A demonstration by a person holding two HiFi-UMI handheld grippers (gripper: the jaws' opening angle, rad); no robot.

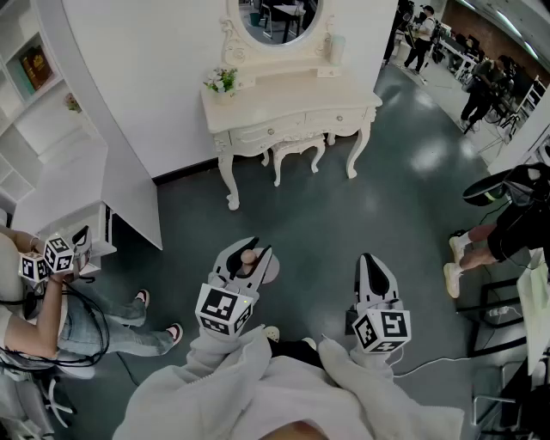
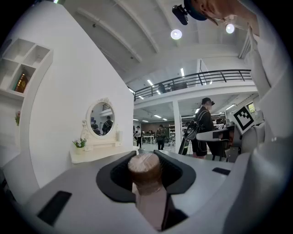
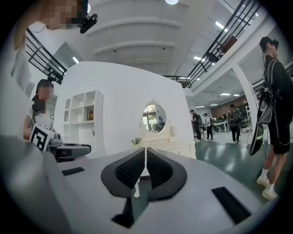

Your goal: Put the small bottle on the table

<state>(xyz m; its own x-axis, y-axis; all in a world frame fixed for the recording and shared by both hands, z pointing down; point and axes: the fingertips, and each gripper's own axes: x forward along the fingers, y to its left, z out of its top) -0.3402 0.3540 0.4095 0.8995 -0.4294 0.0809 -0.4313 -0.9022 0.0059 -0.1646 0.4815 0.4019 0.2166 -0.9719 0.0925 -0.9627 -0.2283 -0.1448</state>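
My left gripper (image 1: 249, 255) is shut on a small pinkish bottle (image 2: 147, 183) with a brown round cap (image 2: 144, 165); the bottle (image 1: 250, 256) lies level between the jaws, cap forward. My right gripper (image 1: 372, 273) is shut with nothing between its black pads (image 3: 130, 170). Both grippers are held level above the dark green floor, some way in front of the cream dressing table (image 1: 292, 94), which also shows far off in the left gripper view (image 2: 94, 154) and the right gripper view (image 3: 167, 145). An oval mirror (image 1: 279, 19) stands on the table.
A small flower pot (image 1: 223, 82) and a cup (image 1: 336, 47) stand on the tabletop; a stool (image 1: 296, 155) is tucked under it. A white shelf unit (image 1: 51, 137) is left. A seated person (image 1: 51, 318) holds other grippers at left. Other people stand at right (image 1: 507, 232).
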